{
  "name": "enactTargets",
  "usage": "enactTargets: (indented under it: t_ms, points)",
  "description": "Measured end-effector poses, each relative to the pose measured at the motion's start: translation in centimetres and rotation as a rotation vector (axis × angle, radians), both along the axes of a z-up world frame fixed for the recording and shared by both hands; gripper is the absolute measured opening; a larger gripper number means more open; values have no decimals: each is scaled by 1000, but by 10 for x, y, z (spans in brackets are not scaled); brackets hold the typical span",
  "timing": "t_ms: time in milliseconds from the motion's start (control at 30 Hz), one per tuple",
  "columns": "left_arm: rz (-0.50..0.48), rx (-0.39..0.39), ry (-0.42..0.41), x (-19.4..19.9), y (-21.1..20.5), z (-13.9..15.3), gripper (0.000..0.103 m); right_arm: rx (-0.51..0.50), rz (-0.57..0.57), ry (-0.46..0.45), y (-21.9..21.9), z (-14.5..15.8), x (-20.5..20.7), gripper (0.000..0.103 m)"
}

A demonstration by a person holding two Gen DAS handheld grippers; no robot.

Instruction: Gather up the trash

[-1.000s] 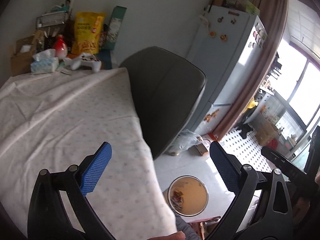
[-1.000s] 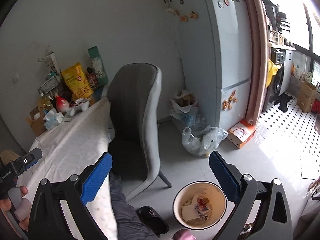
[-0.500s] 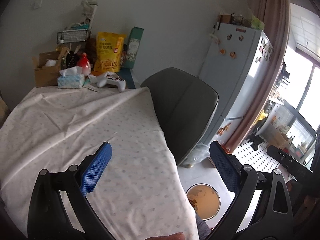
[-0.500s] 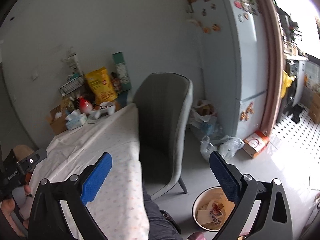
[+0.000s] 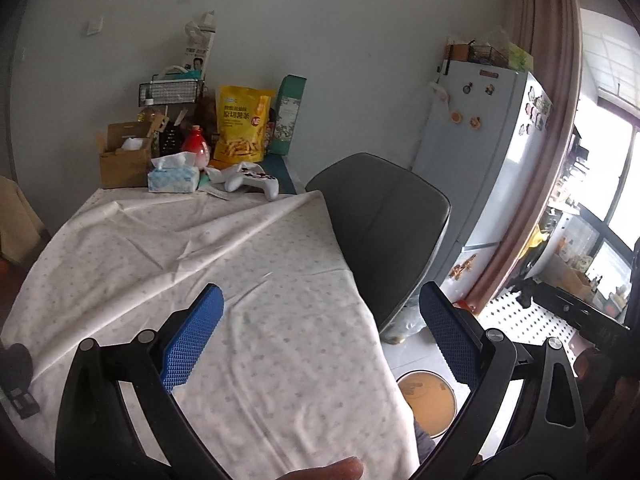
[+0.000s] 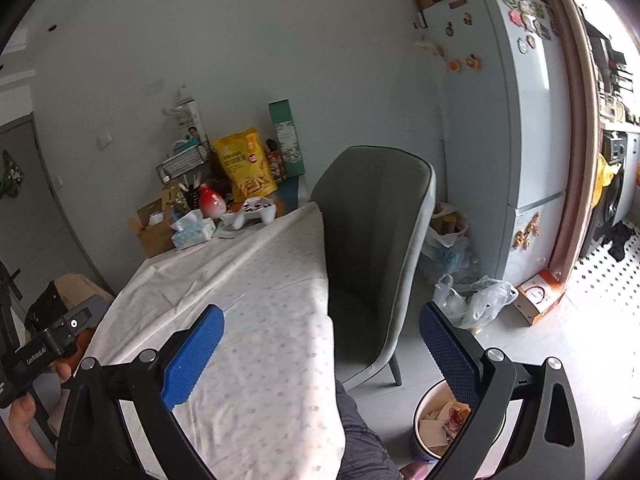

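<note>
My left gripper (image 5: pixel 322 338) is open and empty, held above the near part of the table (image 5: pixel 168 248), which has a white dotted cloth. My right gripper (image 6: pixel 320 344) is open and empty, over the table's right edge. A round trash bin (image 6: pixel 430 430) with papers and wrappers in it stands on the floor at the lower right; in the left wrist view the bin (image 5: pixel 428 400) shows beside the table's corner. The left gripper's body (image 6: pixel 48 344) shows at the far left of the right wrist view.
A grey chair (image 6: pixel 376 248) stands at the table's right side. At the table's far end are a tissue box (image 5: pixel 173 178), a white game controller (image 5: pixel 252 178), a yellow snack bag (image 5: pixel 242 128), a red bottle (image 5: pixel 196 148) and a cardboard box (image 5: pixel 120 160). A fridge (image 6: pixel 508 120) and plastic bags (image 6: pixel 472 300) are to the right.
Both grippers have risen and tilted up from the bin toward the table. The bin has dropped lower in both views, and more of the table's far end shows.
</note>
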State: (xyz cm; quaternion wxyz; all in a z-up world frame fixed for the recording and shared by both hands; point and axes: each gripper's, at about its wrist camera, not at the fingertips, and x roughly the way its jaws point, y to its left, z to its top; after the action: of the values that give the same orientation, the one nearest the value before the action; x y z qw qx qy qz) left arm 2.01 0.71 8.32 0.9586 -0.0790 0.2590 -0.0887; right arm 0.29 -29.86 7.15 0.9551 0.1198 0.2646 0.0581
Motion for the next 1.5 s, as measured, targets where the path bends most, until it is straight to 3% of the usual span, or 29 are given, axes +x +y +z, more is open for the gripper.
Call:
enactTargets:
  t_ms: [367,1500]
  points:
    - [25,21,14,-11,11,-2,97,-56,80,-21,25,-4,-12,95]
    - [46,41,50,-8,13,-11,97,-46,74,8,23,-13,-9,95]
